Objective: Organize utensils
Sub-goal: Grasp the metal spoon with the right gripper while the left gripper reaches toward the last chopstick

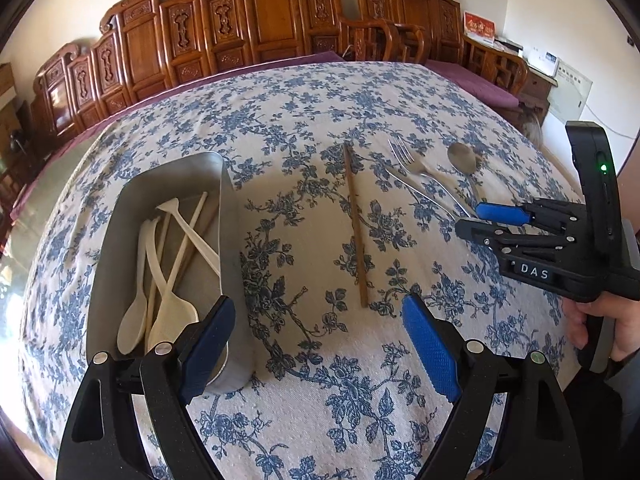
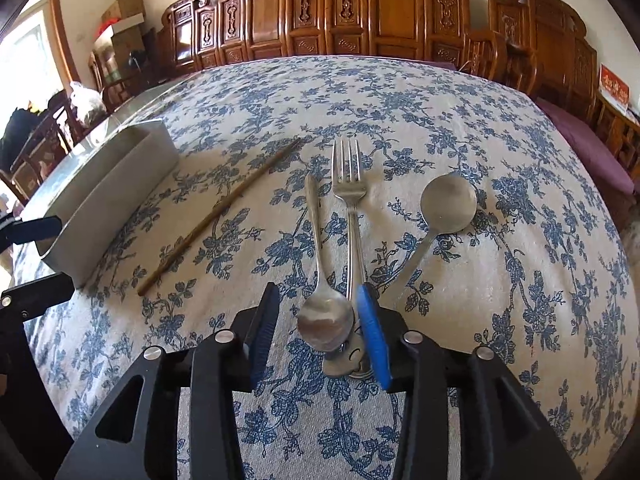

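Observation:
A metal tray (image 1: 224, 216) at the left holds several white plastic spoons (image 1: 168, 280); it also shows in the right wrist view (image 2: 120, 184). A wooden chopstick (image 1: 355, 224) lies on the cloth beside it, and shows in the right wrist view too (image 2: 216, 216). A metal fork (image 2: 351, 200), a small metal spoon (image 2: 320, 280) and a round metal spoon (image 2: 446, 208) lie side by side. My right gripper (image 2: 316, 332) is open, its jaws around the small spoon's bowl and the fork's handle end. My left gripper (image 1: 316, 344) is open and empty, next to the tray's near end.
The table has a blue-flowered cloth (image 1: 320, 112). Carved wooden benches (image 1: 256, 28) with purple cushions stand behind it. Boxes and chairs (image 2: 120, 32) stand at the far left. The right gripper (image 1: 504, 220) shows at the right of the left wrist view.

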